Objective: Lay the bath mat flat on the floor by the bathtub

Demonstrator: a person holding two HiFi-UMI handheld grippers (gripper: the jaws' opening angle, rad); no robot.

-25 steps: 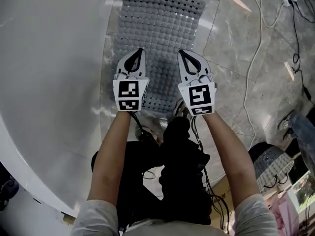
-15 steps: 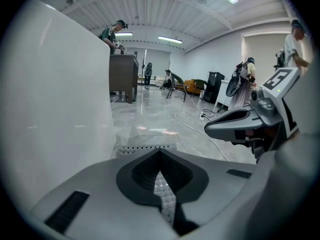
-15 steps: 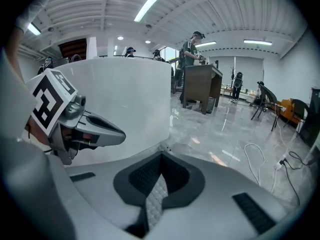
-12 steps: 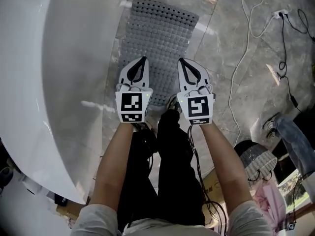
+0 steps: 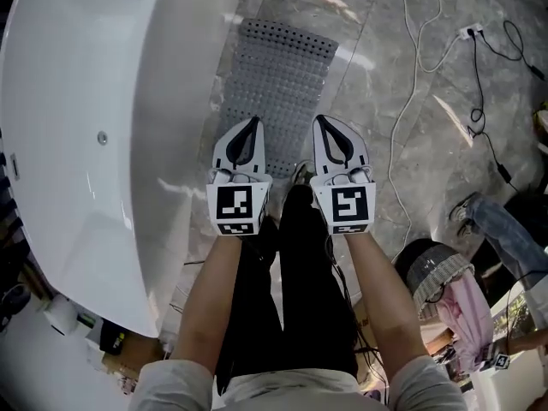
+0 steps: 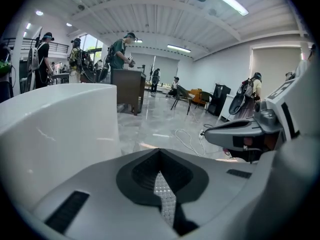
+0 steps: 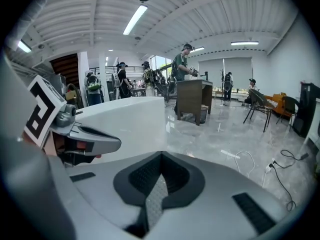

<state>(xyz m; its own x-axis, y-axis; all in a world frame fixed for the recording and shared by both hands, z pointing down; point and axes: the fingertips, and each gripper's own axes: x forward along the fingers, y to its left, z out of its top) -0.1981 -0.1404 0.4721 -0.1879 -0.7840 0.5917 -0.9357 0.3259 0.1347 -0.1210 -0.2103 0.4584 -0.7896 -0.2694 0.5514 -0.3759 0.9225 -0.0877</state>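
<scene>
Mat (image 5: 278,71) is down flat on the floor (image 5: 411,169). It's grey and studded, long axis running 12 to 6 in the head view. Its 9 o'clock edge runs right along the tub (image 5: 103,144) wall; can't tell whether they touch. The far end and both far corners lie flat with no folds showing. The near end is hidden behind the grippers.

Left gripper (image 5: 253,123): jaws together, nothing in them. Right gripper (image 5: 320,122): same, closed and empty. They're side by side, both pointing to 12. Neither touches the mat, which lies well below them. In the head view the left tip reads over the mat's near half and the right tip sits at about its 3 o'clock edge.

Left gripper view: tips closed, with mat studs (image 6: 165,196) showing through the slot behind them. Tub at 9 o'clock, right gripper at 3.

Right gripper view: tips closed, mat texture in the slot. Tub at 10 to 11 o'clock, left gripper at 9.

White cable (image 5: 409,118) and power strip (image 5: 469,32) are on the floor at 2 o'clock of the mat, well apart from it.
</scene>
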